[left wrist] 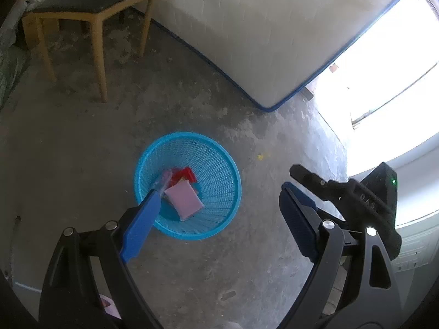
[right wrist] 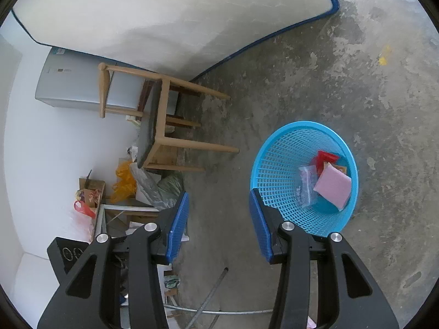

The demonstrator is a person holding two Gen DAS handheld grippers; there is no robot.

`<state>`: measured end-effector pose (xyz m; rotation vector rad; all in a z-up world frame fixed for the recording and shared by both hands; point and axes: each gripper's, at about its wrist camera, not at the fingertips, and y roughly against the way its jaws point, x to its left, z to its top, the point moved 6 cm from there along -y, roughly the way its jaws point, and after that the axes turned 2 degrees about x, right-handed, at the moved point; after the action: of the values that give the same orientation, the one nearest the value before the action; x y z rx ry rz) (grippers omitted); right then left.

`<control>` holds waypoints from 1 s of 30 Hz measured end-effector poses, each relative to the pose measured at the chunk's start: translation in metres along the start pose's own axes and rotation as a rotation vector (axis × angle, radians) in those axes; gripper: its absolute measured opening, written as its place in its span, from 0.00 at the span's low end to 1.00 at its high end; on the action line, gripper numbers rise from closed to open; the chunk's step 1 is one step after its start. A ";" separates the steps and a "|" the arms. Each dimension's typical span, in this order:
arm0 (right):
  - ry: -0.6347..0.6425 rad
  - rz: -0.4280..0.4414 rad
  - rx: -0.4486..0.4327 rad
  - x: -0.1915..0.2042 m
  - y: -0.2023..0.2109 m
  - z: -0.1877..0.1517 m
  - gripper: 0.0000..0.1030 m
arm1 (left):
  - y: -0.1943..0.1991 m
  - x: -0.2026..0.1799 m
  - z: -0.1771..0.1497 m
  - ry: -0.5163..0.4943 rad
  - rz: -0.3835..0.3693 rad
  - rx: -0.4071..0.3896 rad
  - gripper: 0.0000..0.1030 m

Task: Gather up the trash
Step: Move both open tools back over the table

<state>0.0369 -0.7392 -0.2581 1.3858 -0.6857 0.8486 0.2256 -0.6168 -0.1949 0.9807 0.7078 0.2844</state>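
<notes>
A round blue mesh basket (left wrist: 214, 164) stands on the concrete floor. Inside it lie a pink packet (left wrist: 183, 201), a red packet (left wrist: 188, 175) and a clear plastic bag (left wrist: 164, 181). My left gripper (left wrist: 219, 189) hangs wide open above the basket with nothing between its blue pads. In the right wrist view the basket (right wrist: 274, 159) sits low and to the right, holding the pink packet (right wrist: 333, 185), red packet (right wrist: 325, 159) and clear bag (right wrist: 307, 183). My right gripper (right wrist: 219, 194) is open and empty, just left of the basket's rim. Its black housing (left wrist: 365, 200) shows at the right of the left wrist view.
A wooden chair (right wrist: 159, 126) stands left of the basket, by a white mattress with blue edging (left wrist: 247, 27). A grey fridge (right wrist: 79, 82), piled bags (right wrist: 126, 181) and metal rods (right wrist: 214, 285) crowd the left. A yellow scrap (left wrist: 260, 156) lies on the floor. A bright doorway (left wrist: 397, 68) opens at right.
</notes>
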 end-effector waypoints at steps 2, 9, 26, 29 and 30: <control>0.004 -0.002 -0.002 0.001 0.004 -0.003 0.43 | 0.015 0.000 -0.001 0.008 -0.010 -0.019 0.81; 0.173 0.023 -0.002 0.031 0.053 -0.042 0.43 | 0.134 -0.019 -0.034 -0.068 -0.029 -0.216 0.81; 0.548 0.122 0.258 0.168 0.087 -0.210 0.52 | 0.350 0.019 -0.213 -0.141 0.196 -0.584 0.82; 0.585 0.149 0.352 0.194 0.069 -0.244 0.52 | 0.374 0.043 -0.241 -0.111 0.298 -0.631 0.82; 0.593 0.153 0.389 0.203 0.060 -0.258 0.52 | 0.381 0.052 -0.250 -0.089 0.324 -0.641 0.82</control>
<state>0.0796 -0.4619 -0.0777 1.3266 -0.1689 1.4939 0.1329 -0.2185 0.0120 0.4821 0.3313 0.6984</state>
